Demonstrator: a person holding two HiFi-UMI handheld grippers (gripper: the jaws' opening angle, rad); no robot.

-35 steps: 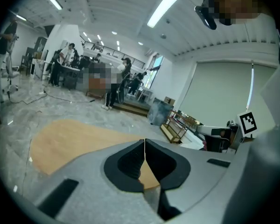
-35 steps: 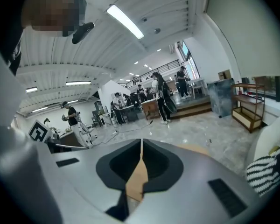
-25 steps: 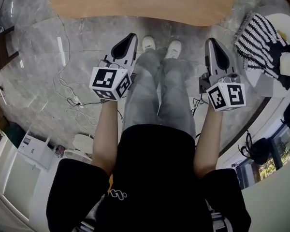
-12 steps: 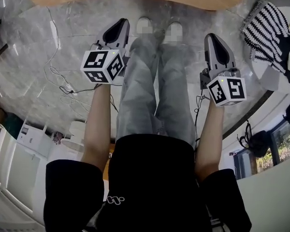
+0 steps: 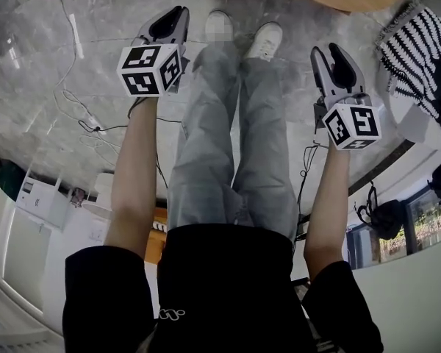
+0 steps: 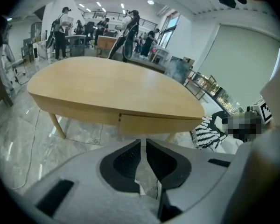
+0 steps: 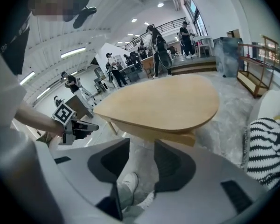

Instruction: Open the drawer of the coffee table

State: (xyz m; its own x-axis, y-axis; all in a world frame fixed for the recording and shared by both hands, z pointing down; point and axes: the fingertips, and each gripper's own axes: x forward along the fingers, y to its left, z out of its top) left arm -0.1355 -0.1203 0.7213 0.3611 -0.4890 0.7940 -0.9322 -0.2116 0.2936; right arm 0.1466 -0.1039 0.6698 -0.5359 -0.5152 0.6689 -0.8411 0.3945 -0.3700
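Left gripper (image 6: 143, 142) jaws together, coffee table (image 6: 116, 88) drawer (image 6: 158, 124) closed

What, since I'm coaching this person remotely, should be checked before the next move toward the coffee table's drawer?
1. Drawer shut, front flush with the coffee table's edge: ok.
2. Right gripper open: ok; its jaws have just been opening, nothing between them.
3. Left gripper open: not ok; jaws together, empty.
4. Handle or lip to grasp on the drawer: cannot tell; none shows.
5. Either gripper touching the drawer: not ok; both hang short of the table.
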